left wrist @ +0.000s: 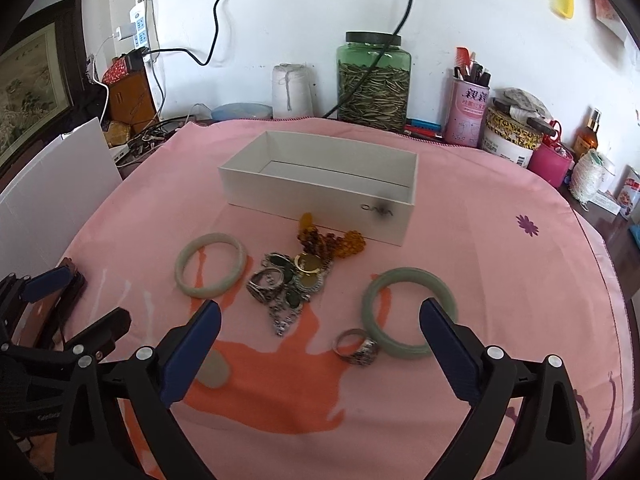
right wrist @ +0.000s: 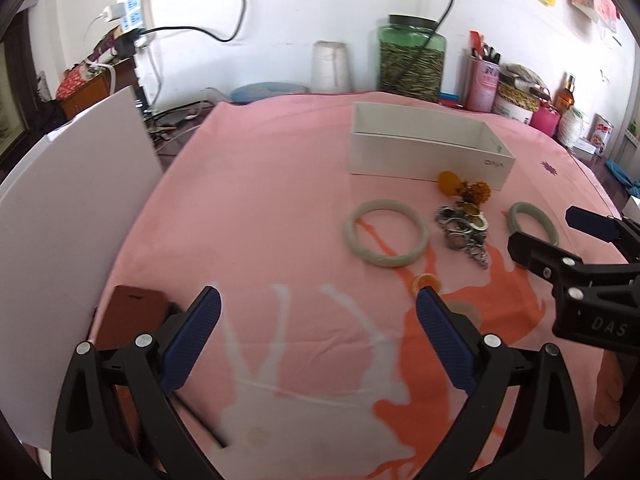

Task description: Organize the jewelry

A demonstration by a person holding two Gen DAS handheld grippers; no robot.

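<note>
Both pairs of fingers stand wide apart and hold nothing. The left gripper (left wrist: pixel 320 344) hovers low over the pink cloth, straddling the near end of the silver jewelry pile (left wrist: pixel 286 284). A silver ring (left wrist: pixel 356 347) touches the darker green bangle (left wrist: pixel 408 312) just inside its right finger (left wrist: pixel 450 354). The right gripper (right wrist: pixel 318 340) hangs over bare cloth, well apart from the jewelry, with a brown case (right wrist: pixel 130 316) beside its left finger.

No piece is gripped and the white box (left wrist: pixel 320 190) looks empty, so sorting seems barely begun. The next move likely calls for closing on one piece and carrying it over the box's near wall.

The paler bangle (left wrist: pixel 211 265) lies left of the pile, amber beads (left wrist: pixel 332 240) just before the box. Open cloth lies around the box; a white board (right wrist: pixel 76 204) closes off one side, clutter lines the desk's far edge, and the grippers sit close together.
</note>
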